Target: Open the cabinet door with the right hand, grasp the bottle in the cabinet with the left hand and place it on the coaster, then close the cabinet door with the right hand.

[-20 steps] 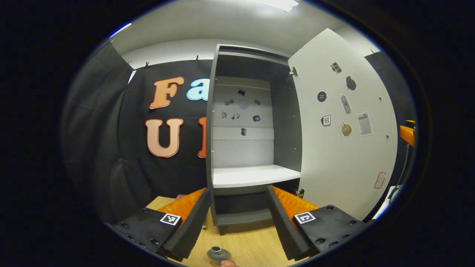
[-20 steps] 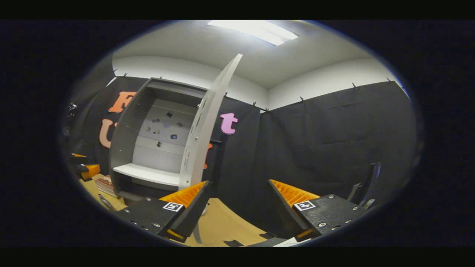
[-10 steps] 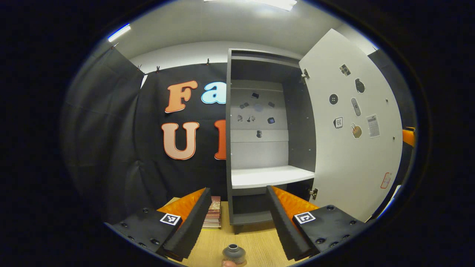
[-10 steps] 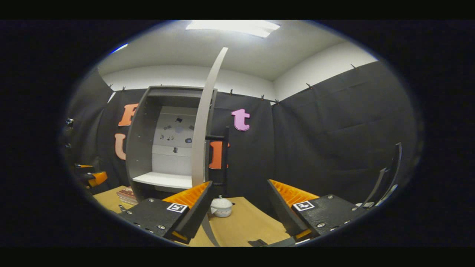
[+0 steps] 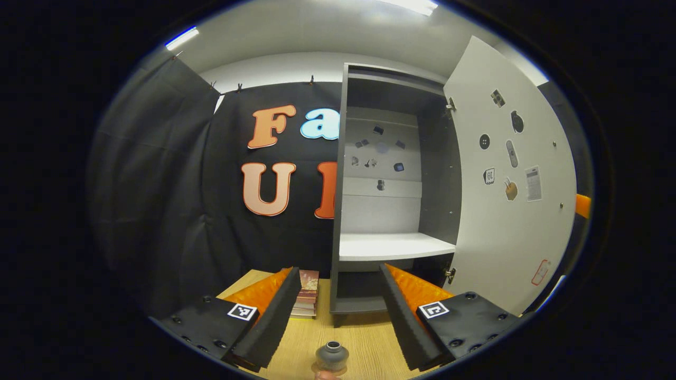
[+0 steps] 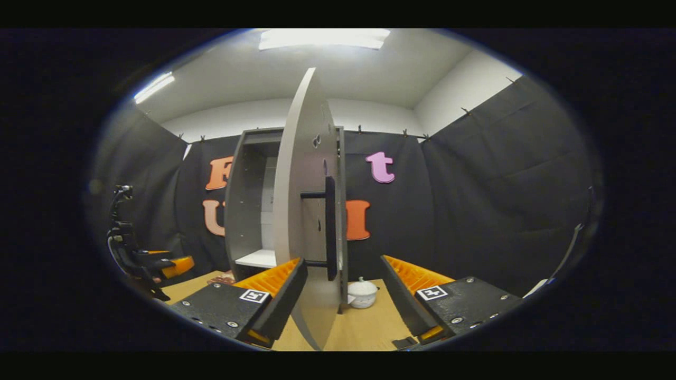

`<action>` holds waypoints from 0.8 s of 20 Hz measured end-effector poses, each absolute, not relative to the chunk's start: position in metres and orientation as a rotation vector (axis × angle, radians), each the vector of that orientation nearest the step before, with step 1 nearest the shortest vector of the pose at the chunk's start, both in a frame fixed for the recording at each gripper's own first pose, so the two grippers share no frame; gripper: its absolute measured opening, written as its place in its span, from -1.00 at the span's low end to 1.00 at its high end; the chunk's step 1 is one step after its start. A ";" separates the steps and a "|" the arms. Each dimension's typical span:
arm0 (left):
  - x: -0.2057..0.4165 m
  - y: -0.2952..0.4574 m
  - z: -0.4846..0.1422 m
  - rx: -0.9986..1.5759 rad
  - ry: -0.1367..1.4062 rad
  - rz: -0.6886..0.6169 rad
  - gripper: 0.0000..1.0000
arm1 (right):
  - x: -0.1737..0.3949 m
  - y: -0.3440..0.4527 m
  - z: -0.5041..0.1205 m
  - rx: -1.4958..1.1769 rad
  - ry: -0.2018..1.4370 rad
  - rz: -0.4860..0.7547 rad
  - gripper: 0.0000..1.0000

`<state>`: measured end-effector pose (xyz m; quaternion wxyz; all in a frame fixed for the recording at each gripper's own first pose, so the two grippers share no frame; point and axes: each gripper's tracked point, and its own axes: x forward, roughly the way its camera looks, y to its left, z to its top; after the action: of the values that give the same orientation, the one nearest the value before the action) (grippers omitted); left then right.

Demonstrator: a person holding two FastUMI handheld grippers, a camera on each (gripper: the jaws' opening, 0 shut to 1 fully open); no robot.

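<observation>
Left gripper [image 5: 335,311] is spread wide, gripping nothing. The bottle [image 5: 331,358] sits right below the gap between its fingers, standing on the table [image 5: 364,343], the coaster under it barely visible. The cabinet [image 5: 391,211] is straight ahead, its shelf bare, books [image 5: 306,298] just left of it. Right gripper [image 6: 343,295] is spread too, empty, and the door [image 6: 306,211] stands edge-on between its fingers, handle [image 6: 330,227] facing it. A white pot [image 6: 362,293] sits just beyond.
</observation>
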<state>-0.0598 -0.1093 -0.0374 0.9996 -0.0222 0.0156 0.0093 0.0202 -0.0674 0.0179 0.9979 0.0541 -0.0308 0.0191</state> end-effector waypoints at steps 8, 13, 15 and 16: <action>-0.071 -0.074 -0.038 -0.031 0.039 0.096 0.91 | 0.060 0.002 0.011 0.270 -0.007 0.244 0.68; -0.057 -0.046 -0.048 -0.061 0.053 0.104 0.91 | 0.076 0.050 0.015 0.217 -0.006 0.302 0.44; -0.046 -0.035 -0.049 -0.068 0.048 0.088 0.91 | 0.080 0.065 0.014 0.170 -0.008 0.305 0.32; -0.040 -0.027 -0.051 -0.063 0.048 0.084 0.91 | 0.081 0.077 0.010 0.141 0.004 0.301 0.29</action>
<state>-0.0402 -0.0275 -0.0508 0.9983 -0.0314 0.0240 0.0420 0.0806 0.0771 0.0104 0.9862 0.0702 0.0022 0.1497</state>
